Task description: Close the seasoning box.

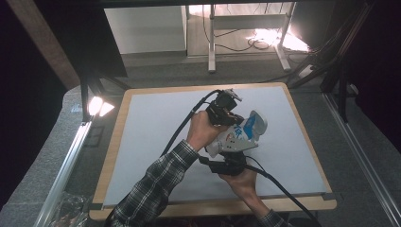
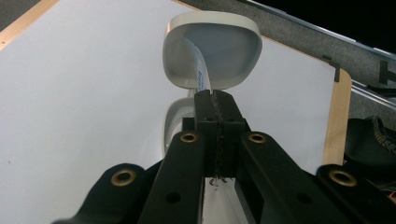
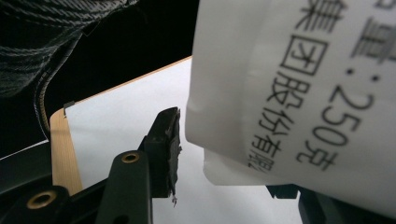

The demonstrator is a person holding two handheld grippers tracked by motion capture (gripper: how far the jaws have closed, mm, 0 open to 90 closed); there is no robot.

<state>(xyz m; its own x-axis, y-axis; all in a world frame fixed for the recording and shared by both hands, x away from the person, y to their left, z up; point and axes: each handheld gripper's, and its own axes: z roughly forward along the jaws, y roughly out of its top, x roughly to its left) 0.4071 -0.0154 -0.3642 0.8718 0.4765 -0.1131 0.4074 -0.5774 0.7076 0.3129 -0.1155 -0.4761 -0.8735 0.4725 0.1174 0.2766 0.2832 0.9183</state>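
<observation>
- Up close, the left gripper (image 2: pixel 215 100) has its black jaws clenched together on the edge of a white plastic bottle (image 2: pixel 212 49), just below the bottle's open, rounded-square mouth.
- From above, the left gripper (image 1: pixel 226 108) sits at the far side of the bottle (image 1: pixel 239 135), which lies tilted above the middle of the white table (image 1: pixel 142 142).
- Beneath it, the right gripper (image 1: pixel 231 161) grasps the bottle's body; its left jaw stands beside the printed white wall (image 3: pixel 289 93), its other jaw hidden behind it.
- A plaid sleeve (image 1: pixel 151 187) reaches in from the near edge.
</observation>
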